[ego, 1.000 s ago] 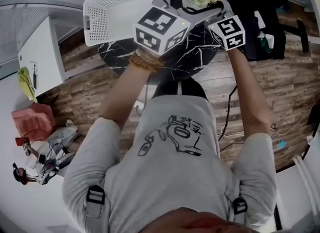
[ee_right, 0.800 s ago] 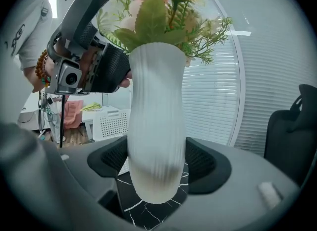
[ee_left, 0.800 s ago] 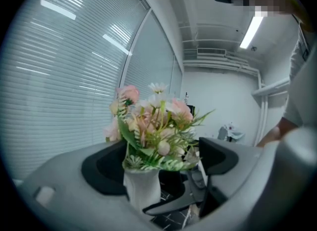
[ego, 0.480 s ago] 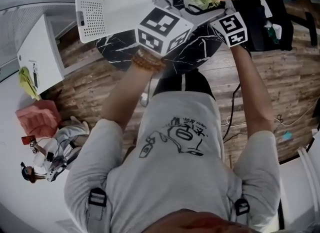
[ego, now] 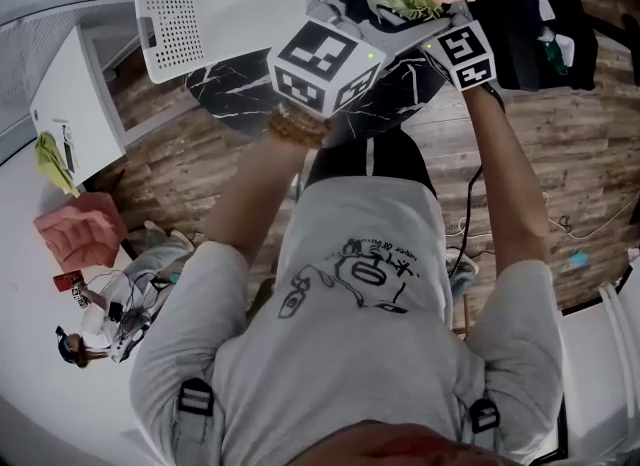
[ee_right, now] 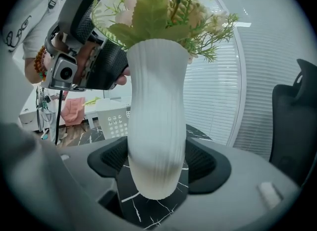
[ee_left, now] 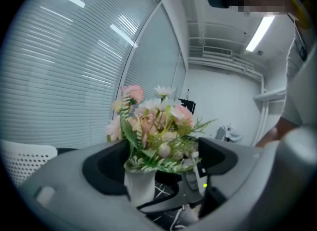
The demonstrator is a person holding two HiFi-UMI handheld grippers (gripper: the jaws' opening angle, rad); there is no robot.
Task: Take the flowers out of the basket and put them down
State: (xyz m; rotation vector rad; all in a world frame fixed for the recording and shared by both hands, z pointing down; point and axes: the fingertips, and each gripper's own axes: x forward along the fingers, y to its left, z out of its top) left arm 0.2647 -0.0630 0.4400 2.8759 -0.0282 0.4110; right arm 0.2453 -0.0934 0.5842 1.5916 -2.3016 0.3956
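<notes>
Matt ribbed vase (ee_right: 156, 121), perforated plastic basket (ego: 215, 4), glossy black marble-look tabletop (ego: 400, 89).

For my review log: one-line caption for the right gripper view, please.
Right gripper clamps a white ribbed vase of flowers over the black marble table, left gripper alongside.

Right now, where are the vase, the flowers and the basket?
vase (ee_right: 157, 126), right gripper view, middle of its ribbed body.
flowers (ee_left: 156, 122), left gripper view, middle of the bunch.
basket (ego: 172, 26), head view, its perforated end wall.
</notes>
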